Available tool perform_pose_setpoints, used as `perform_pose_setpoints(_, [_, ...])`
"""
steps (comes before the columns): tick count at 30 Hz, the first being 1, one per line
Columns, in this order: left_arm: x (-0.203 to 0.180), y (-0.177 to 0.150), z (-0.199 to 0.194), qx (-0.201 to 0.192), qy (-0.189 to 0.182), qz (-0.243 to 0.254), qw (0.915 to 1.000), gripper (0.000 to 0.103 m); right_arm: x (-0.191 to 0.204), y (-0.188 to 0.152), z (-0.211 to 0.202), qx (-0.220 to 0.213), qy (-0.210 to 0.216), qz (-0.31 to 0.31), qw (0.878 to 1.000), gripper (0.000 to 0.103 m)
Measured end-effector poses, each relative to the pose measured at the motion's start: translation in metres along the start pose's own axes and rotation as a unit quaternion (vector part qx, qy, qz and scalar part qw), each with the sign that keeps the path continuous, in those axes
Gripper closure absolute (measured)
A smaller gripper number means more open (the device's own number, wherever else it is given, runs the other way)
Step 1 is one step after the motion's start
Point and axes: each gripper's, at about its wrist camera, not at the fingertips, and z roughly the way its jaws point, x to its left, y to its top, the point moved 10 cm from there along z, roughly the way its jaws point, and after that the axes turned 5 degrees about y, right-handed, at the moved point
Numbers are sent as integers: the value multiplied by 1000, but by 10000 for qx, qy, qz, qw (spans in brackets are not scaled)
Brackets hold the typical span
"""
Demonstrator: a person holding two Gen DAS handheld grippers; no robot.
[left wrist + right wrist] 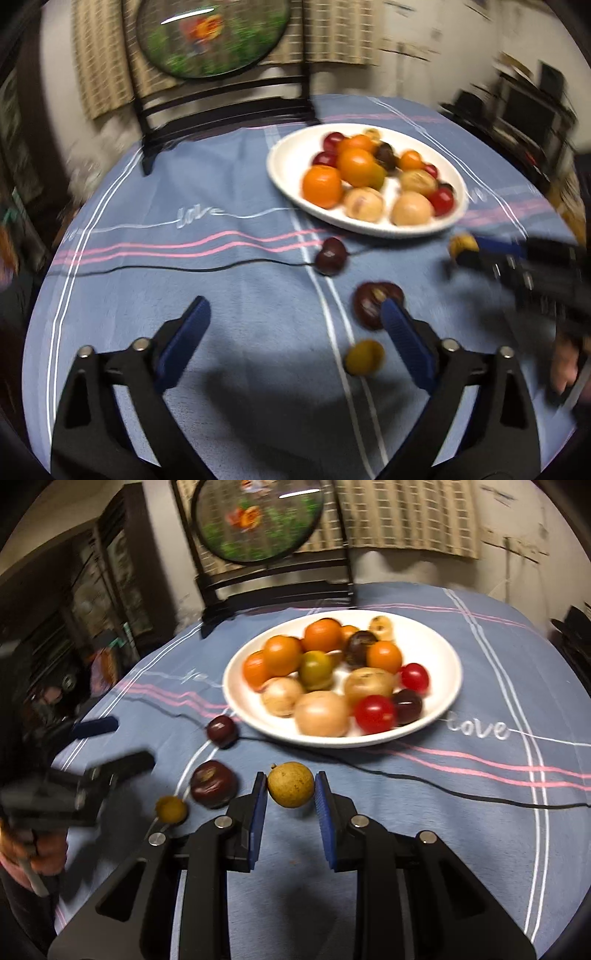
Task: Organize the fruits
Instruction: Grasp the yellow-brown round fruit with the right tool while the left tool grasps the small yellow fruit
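Left claw [295, 317] hangs spread and empty over the blue-clothed desk [229, 295], its right pad just beside a dark round fruit [369, 301] and a small yellow one [364, 356]. Rightward, the right claw [291, 788] pinches a tan speckled fruit [291, 784] short of the white plate [448, 701]; a thin two-point grip on a round skin could let it squirt out and roll off

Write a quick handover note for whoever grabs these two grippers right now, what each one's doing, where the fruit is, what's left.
Right gripper: shut on a small tan-yellow fruit, held above the blue tablecloth.
Left gripper: open, empty, near the large dark fruit.
White plate: already holds most of the fruit.
Left on the cloth: the large dark fruit, a smaller dark red fruit, a small yellow fruit.
Mind the black cable by the plate.
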Motion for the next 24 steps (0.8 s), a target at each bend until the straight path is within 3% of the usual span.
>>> perform_pose_setpoints(4, [-17,-15,3,172,-340,300,9988,30,0,0,0,10,13,17,10000,76])
perform_pose_setpoints(8, [-30,-24,1,181,-467,545,9973,31,0,0,0,43,22,21,10000,76])
perform_pose_setpoints(11, [-40,-27,-2,153,-641,656,9957,38,0,-1,1,64,25,19,10000,76])
perform_pose_setpoints(16, [-49,-37,6,351,-651,818,9939,61,0,-2,1,73,29,20,10000,76])
perform_pose_setpoints(24, [-51,-42,11,483,-644,843,9932,66,0,-1,1,75,30,28,10000,76])
